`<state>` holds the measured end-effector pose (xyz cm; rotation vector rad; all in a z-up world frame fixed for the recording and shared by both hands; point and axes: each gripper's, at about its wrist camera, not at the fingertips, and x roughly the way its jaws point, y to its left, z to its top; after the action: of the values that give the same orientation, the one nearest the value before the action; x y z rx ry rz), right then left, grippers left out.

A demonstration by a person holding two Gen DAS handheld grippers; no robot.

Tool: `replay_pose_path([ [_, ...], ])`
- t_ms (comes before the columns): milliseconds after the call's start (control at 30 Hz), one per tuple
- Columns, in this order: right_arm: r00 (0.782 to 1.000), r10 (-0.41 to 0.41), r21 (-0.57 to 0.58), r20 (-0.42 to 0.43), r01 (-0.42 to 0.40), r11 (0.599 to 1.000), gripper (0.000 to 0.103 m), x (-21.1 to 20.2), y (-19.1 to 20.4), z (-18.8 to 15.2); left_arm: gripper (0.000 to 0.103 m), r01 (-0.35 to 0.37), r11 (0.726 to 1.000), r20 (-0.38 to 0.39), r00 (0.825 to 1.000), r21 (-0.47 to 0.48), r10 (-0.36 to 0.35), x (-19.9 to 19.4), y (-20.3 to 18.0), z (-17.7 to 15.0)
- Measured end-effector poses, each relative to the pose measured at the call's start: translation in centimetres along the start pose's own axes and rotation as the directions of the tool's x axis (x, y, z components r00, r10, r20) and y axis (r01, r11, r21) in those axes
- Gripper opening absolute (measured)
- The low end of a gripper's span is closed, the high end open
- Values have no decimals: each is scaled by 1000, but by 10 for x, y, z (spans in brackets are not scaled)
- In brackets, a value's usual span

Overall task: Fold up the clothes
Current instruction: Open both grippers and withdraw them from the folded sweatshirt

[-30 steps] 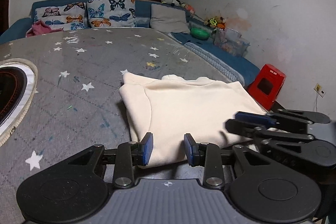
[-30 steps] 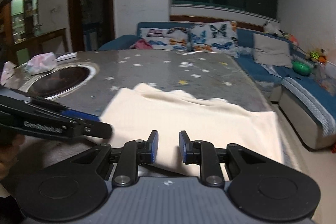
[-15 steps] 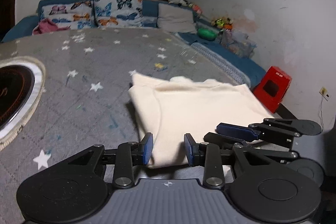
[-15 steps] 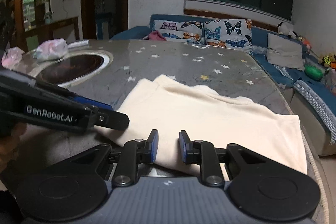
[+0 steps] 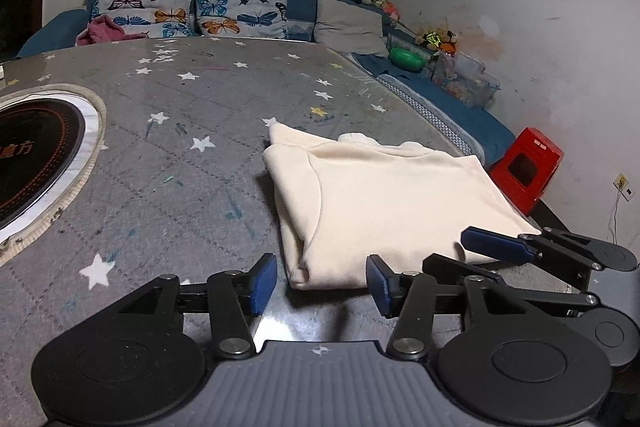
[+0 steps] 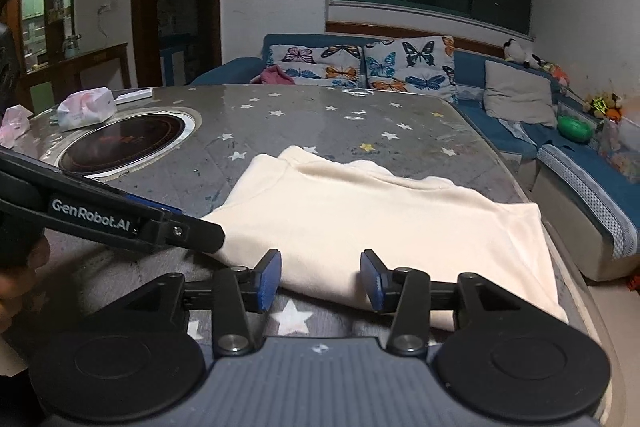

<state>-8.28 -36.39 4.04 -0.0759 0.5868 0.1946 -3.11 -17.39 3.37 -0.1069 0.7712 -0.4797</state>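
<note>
A cream garment (image 5: pixel 384 199) lies folded flat on the grey star-patterned table (image 5: pixel 172 163). My left gripper (image 5: pixel 322 285) sits at its near left corner. The jaws are opening, and the corner lies between the blue pads without being pressed. In the right wrist view the garment (image 6: pixel 384 223) spreads ahead of my right gripper (image 6: pixel 320 281). Its jaws are also opening, with the near hem loose between them. The right gripper (image 5: pixel 468 257) shows at the right of the left wrist view. The left gripper (image 6: pixel 180 227) reaches in from the left of the right wrist view.
A round black hob (image 6: pixel 128 143) is set into the table on the left, with a tissue pack (image 6: pixel 86 109) behind it. A blue sofa (image 6: pixel 472 67) with butterfly cushions runs along the far and right sides. A red stool (image 5: pixel 528 171) stands beyond the table's right edge.
Both grippers' jaws have spread wider apart and come off the garment's near edge. The garment lies still, and both hands have stayed about where they were.
</note>
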Motion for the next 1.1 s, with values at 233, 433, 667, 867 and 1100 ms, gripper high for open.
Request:
replay_pose_path([
  [233,999,-45,6,4,45,999,60,-10,6,-7,72,-12,1000,8,1000,-4,12,-11,1,-7],
  [433,998,-66,33,6,65,997,73,-20,9,-15,85,-23,1000,10,1000,1,23,-19,0,-16],
  [667,995,-100,37,10,99,994,88,-30,12,-21,101,-24,1000,23,999,1,24,-28,-2,-22],
  [867,992,-127,52,13,127,991,97,-36,13,-24,103,-25,1000,35,999,-7,26,-35,0,-25],
  [1100,988,-155,60,14,154,986,102,-40,12,-25,103,-48,999,32,998,0,48,-39,-1,-27],
])
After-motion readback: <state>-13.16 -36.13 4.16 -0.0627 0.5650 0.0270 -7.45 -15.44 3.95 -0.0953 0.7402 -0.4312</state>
